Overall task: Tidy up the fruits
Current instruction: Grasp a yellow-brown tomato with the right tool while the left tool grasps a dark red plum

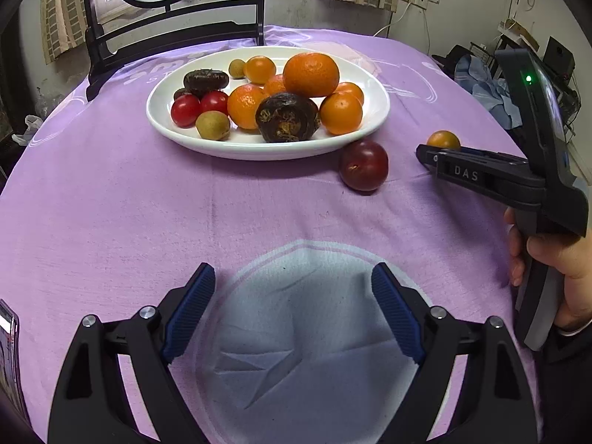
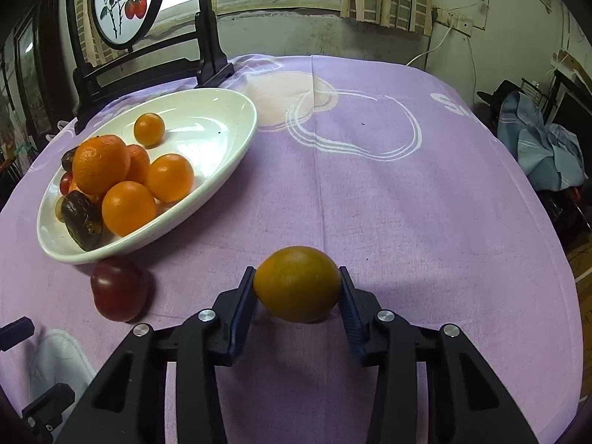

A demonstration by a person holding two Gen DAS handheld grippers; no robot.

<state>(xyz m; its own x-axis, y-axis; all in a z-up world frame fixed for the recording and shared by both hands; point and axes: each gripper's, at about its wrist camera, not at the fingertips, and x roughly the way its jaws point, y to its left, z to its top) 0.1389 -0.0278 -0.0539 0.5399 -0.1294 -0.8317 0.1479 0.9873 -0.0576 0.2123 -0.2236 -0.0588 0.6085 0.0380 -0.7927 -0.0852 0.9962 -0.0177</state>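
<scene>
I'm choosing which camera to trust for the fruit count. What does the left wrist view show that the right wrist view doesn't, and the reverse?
Only the left wrist view shows the left gripper open over bare cloth, the two cherry tomatoes, the kiwis and the hand holding the other tool.

Only the right wrist view shows the right gripper with its pads against both sides of the loose orange, which sits on the cloth.

Both show the white plate of oranges, the dark red plum beside it, and the purple tablecloth.
</scene>
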